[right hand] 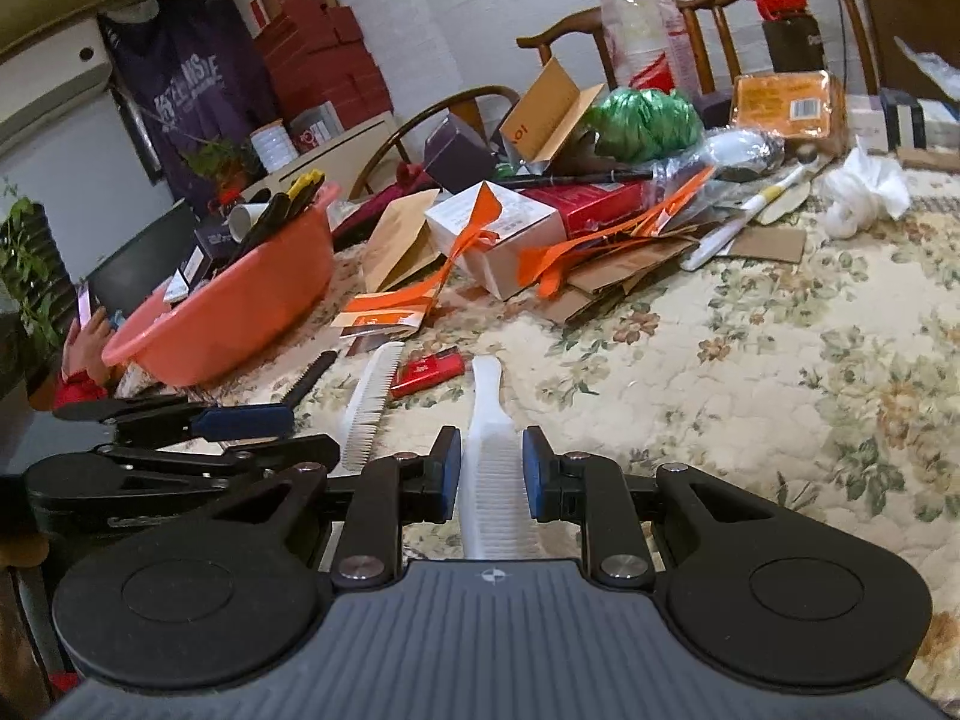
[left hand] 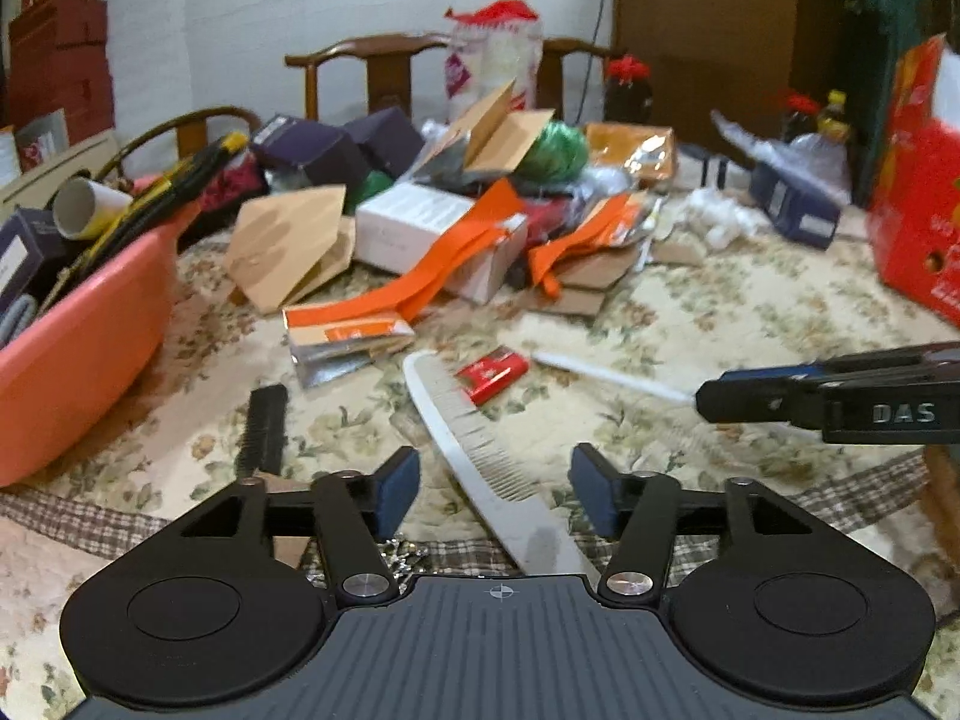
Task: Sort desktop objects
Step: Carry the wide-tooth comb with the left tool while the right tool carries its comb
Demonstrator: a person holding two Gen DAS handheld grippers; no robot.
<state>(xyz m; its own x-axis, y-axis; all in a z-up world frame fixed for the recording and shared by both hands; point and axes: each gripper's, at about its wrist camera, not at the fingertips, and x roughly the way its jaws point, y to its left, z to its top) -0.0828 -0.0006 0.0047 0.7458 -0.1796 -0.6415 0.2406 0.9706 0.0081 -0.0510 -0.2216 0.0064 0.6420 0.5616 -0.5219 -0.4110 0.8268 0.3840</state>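
My left gripper [left hand: 493, 489] is open over a white comb [left hand: 480, 456] that lies slanted on the floral tablecloth, between the fingers. My right gripper [right hand: 492, 471] is nearly shut around a second white comb [right hand: 493, 468], its pads close to both sides; whether they touch it I cannot tell. That comb also shows in the left wrist view [left hand: 606, 373], with the right gripper [left hand: 711, 399] at its end. A black comb [left hand: 262, 429] lies left. A red packet [left hand: 492, 373] lies between the combs. The left gripper [right hand: 282, 420] shows in the right wrist view.
A pink basin [left hand: 78, 336] with boxes and pens stands at the left. A pile of boxes, cardboard and orange strips [left hand: 456, 228] fills the table's back. A red carton [left hand: 918, 210] stands at the right. White tissue [right hand: 864, 192] lies far right.
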